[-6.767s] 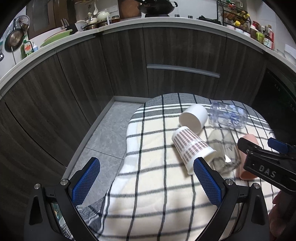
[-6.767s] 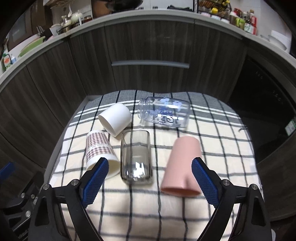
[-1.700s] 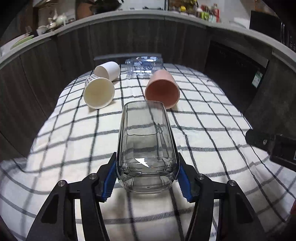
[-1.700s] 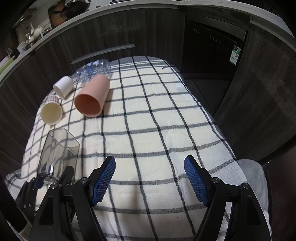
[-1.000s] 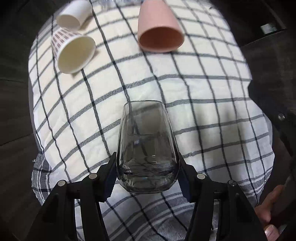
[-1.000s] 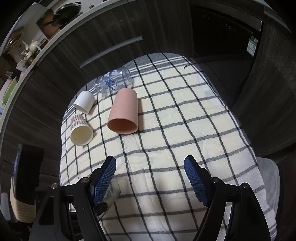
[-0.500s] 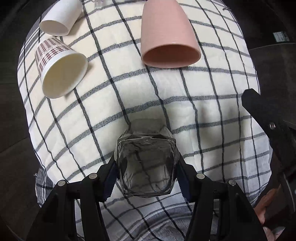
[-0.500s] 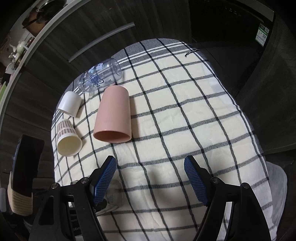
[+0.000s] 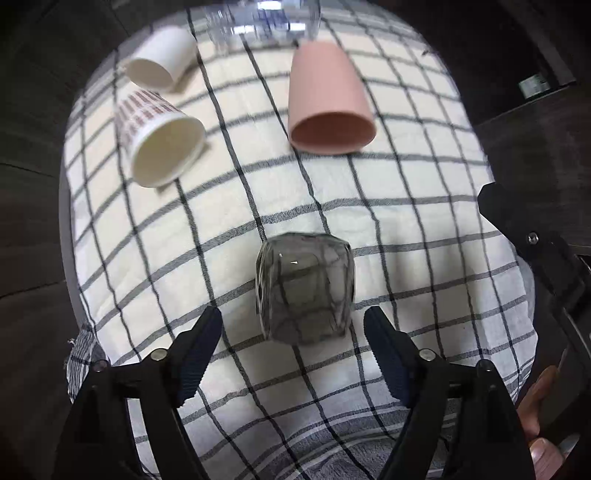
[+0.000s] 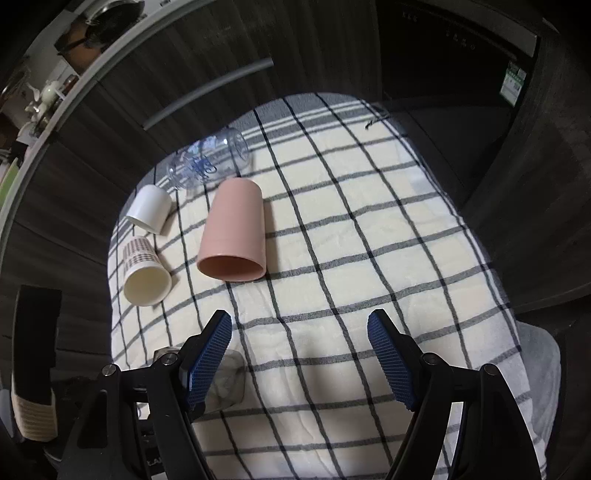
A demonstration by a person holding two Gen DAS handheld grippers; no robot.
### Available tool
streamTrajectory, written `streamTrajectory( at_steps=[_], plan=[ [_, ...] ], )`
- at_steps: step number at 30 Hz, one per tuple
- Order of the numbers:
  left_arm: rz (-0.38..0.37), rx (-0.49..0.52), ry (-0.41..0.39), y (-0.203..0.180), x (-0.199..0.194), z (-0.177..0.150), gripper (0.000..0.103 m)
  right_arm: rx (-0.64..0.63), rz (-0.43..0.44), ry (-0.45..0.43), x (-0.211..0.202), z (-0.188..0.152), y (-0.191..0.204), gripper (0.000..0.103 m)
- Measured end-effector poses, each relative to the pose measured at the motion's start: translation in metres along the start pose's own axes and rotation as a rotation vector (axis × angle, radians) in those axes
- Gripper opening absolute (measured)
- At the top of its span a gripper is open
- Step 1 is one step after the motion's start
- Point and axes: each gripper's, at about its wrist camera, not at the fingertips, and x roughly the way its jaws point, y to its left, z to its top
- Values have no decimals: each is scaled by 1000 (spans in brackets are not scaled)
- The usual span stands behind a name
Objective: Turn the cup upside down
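Observation:
A smoky clear glass cup point(image 9: 305, 287) stands upside down on the checked cloth point(image 9: 406, 236), its base facing up. My left gripper point(image 9: 293, 347) is open just behind it, fingers apart and clear of the glass. In the right wrist view the glass point(image 10: 229, 384) shows partly behind the left finger of my right gripper point(image 10: 299, 362), which is open, empty and above the cloth.
A pink cup point(image 9: 327, 99) point(image 10: 234, 236), a patterned paper cup point(image 9: 159, 144) point(image 10: 144, 273), a white cup point(image 9: 162, 64) point(image 10: 149, 208) and a clear jar point(image 9: 262, 18) point(image 10: 208, 160) lie on their sides at the far end. Dark cabinets surround the table.
The left gripper turned the glass mouth-down, set it on the cloth, then opened and drew back from it. The right gripper stayed open above the cloth.

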Motion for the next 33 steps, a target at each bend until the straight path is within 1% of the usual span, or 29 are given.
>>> streamTrajectory(
  at_steps=[2,3,8,12,15,22,27,33],
  plan=[
    [-6,-12,-51,4,-14,-10,79,-16,0,-32,-13,-4,3,77],
    [-4,-19,-92,6,-22,-18,79,-26,-3,-48,-20,-7,5,77],
    [24,-59,-267,8,-51,-49,79,-84,-14,-129,-46,-20,16,76],
    [67,-92,-403,10,-70,-73,79,-124,-2,-179,-60,-34,25,77],
    [88,-111,-470,13,-79,-89,79,-152,6,-213,-70,-43,31,76],
    [128,-162,-587,15,-86,-121,79,-213,18,-305,-87,-66,40,77],
    [178,-187,-688,16,-91,-144,79,-247,22,-365,-95,-79,43,76],
    [205,-185,-775,12,-95,-163,79,-264,22,-408,-101,-94,43,77]
  ],
)
